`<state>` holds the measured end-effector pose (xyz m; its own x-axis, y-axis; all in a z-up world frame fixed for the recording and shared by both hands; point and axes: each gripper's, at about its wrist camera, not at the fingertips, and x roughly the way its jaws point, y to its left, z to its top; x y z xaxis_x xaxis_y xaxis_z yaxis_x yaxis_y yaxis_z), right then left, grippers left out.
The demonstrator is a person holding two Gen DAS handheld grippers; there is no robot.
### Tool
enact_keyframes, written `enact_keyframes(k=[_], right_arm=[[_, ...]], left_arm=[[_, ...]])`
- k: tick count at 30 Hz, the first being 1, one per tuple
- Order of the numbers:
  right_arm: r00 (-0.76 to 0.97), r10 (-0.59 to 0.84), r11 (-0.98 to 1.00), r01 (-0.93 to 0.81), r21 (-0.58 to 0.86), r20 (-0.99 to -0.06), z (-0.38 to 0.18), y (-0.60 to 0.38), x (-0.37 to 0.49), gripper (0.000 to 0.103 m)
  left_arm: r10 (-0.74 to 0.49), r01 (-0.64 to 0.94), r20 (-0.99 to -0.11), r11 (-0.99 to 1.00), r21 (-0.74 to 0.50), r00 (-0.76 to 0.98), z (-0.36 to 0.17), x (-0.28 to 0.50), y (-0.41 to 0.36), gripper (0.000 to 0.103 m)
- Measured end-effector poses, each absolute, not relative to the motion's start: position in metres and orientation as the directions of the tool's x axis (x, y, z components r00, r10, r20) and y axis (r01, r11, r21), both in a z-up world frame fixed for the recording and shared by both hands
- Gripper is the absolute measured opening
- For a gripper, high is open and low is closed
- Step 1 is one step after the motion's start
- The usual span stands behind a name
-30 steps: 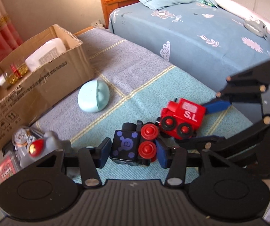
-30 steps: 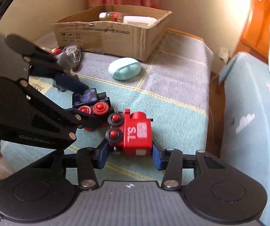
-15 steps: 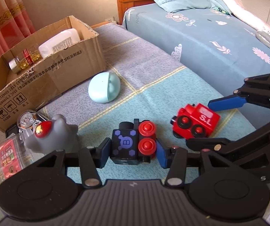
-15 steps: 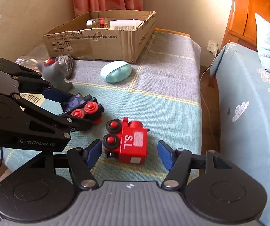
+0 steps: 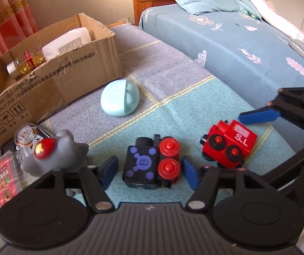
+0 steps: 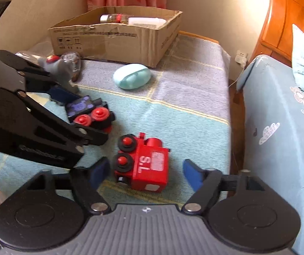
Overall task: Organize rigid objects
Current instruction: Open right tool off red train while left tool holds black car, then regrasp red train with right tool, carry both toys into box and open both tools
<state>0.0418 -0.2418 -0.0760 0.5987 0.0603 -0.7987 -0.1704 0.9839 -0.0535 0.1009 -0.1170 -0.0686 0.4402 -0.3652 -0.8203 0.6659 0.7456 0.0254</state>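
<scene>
A black toy train [image 5: 149, 165] with a purple B and red wheels lies on the checked cloth. My left gripper [image 5: 149, 172] straddles it, jaws opening, with a thin gap at each blue pad. To its right lies a red toy train [image 6: 145, 165] marked S.L, on its side. My right gripper [image 6: 145, 173] stands around it, jaws opening wide, both pads clear of it. From the left wrist view the red train [image 5: 228, 144] appears beside the black one. The black train [image 6: 90, 112] also shows in the right wrist view, between the left gripper's fingers.
An open cardboard box [image 5: 52, 80] holding bottles stands at the back. A mint oval case [image 5: 120, 97] lies before it. A grey toy figure [image 5: 54, 155] and a clear plastic container [image 5: 24, 136] sit left. A bed [image 5: 236, 42] borders the right side.
Both grippers were shut on their trains. The right jaws spread first, then the left, and both trains now lie free on the cloth, slightly farther apart.
</scene>
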Motion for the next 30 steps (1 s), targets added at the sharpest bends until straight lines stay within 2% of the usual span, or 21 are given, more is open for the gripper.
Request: enact_keyframes(k=[2,4,6,7,8,9,12,14,17,30], right_arm=[[0.592,0.063,0.986,-0.16,-0.04,-0.804,-0.079,-0.247,0.041,0.099],[0.597,0.077,0.987,-0.16,-0.025,-0.799,-0.081,-0.25,0.038,0.1],[0.602,0.085,0.985,-0.173,-0.026,-0.794,-0.081,-0.249,0.036,0.1],[0.603,0.086,0.984,-0.174,-0.026,-0.793,-0.081,-0.249,0.036,0.099],[0.605,0.089,0.984,-0.178,-0.025,-0.791,-0.081,-0.248,0.036,0.097],[0.609,0.096,0.982,-0.187,-0.025,-0.787,-0.08,-0.248,0.035,0.089],[0.622,0.103,0.981,-0.194,-0.025,-0.776,-0.076,-0.246,0.034,0.075],[0.624,0.1,0.981,-0.191,-0.027,-0.775,-0.076,-0.245,0.036,0.07],[0.629,0.096,0.983,-0.18,-0.024,-0.772,-0.074,-0.246,0.039,0.055],[0.628,0.1,0.973,-0.225,-0.057,-0.772,-0.052,-0.245,0.046,0.054]], left_arm=[[-0.368,0.669,-0.816,0.743,0.03,0.445,-0.069,0.099,-0.117,0.072],[-0.379,0.676,-0.813,0.736,0.025,0.442,-0.07,0.097,-0.118,0.072],[-0.382,0.677,-0.811,0.735,0.023,0.443,-0.069,0.097,-0.119,0.069],[-0.389,0.679,-0.81,0.734,0.014,0.438,-0.068,0.097,-0.119,0.06],[-0.397,0.679,-0.81,0.734,0.001,0.431,-0.067,0.097,-0.119,0.051],[-0.4,0.678,-0.811,0.735,-0.004,0.428,-0.066,0.097,-0.12,0.049],[-0.398,0.676,-0.812,0.737,-0.007,0.426,-0.065,0.099,-0.121,0.049],[-0.402,0.679,-0.813,0.734,-0.011,0.421,-0.065,0.1,-0.122,0.049],[-0.409,0.677,-0.809,0.736,-0.019,0.422,-0.061,0.102,-0.121,0.049],[-0.445,0.716,-0.799,0.697,-0.025,0.405,-0.029,0.107,-0.115,0.048]])
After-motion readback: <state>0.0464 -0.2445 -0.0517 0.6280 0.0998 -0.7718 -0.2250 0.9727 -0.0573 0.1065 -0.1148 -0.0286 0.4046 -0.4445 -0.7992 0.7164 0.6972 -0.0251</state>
